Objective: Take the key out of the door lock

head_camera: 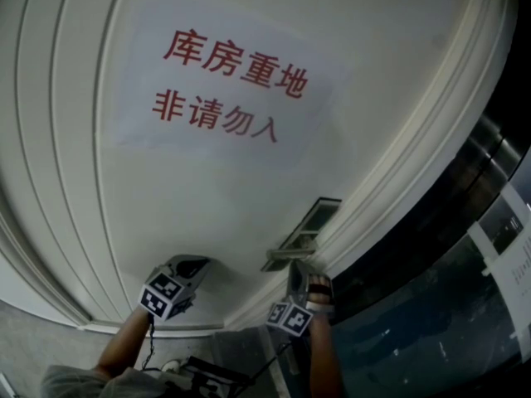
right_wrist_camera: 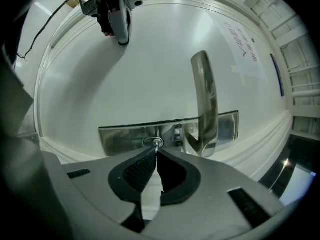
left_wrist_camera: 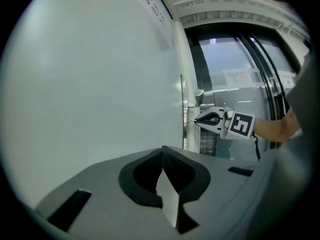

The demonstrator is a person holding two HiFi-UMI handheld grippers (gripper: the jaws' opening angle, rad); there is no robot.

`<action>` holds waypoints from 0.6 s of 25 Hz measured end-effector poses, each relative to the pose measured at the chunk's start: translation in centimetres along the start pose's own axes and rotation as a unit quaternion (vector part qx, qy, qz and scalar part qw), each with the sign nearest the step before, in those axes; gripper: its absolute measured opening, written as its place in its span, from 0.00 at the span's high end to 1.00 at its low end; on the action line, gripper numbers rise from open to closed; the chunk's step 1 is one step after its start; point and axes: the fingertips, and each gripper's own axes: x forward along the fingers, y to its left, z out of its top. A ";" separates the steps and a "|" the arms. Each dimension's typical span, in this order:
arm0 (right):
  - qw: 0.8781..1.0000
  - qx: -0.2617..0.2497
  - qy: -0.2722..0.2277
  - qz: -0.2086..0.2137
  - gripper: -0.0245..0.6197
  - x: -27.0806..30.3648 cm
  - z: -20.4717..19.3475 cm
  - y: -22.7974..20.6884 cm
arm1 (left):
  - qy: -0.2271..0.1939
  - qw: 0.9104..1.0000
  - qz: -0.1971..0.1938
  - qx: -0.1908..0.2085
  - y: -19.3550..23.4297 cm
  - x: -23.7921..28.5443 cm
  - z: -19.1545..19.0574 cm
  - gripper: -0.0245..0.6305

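Observation:
A small silver key sticks out of the keyhole in the shiny metal lock plate on a white door. My right gripper is shut on the key's head, with its tips right at the plate. The left gripper view shows the right gripper from the side, touching the plate's edge. My left gripper is shut with nothing in it. It hovers close to the door, left of the lock. In the head view the right gripper sits just below the lever handle.
A curved metal lever handle juts out just right of the keyhole. A paper sign with red characters is stuck on the door above. Dark glass panels with a notice stand right of the door frame. A person's forearms hold the grippers.

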 end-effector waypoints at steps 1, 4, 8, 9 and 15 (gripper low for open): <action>1.000 0.001 -0.001 0.001 0.93 -0.1 0.0 0.0 | 0.000 1.000 0.001 -0.001 0.0 0.0 0.0 0.96; 1.000 0.004 -0.004 0.003 0.93 -0.2 0.1 0.0 | 0.000 1.000 0.003 -0.001 0.0 -0.1 0.0 0.95; 1.000 0.001 -0.004 0.003 0.93 -0.2 0.1 -0.1 | 0.000 1.000 0.008 -0.003 0.1 -0.1 0.0 0.96; 1.000 -0.002 -0.003 0.003 0.93 -0.2 0.0 -0.1 | 0.000 1.000 0.009 -0.004 0.2 -0.1 0.0 0.95; 1.000 -0.007 -0.002 0.005 0.93 -0.2 -0.1 -0.1 | 0.001 1.000 0.014 -0.006 0.3 -0.3 0.0 0.95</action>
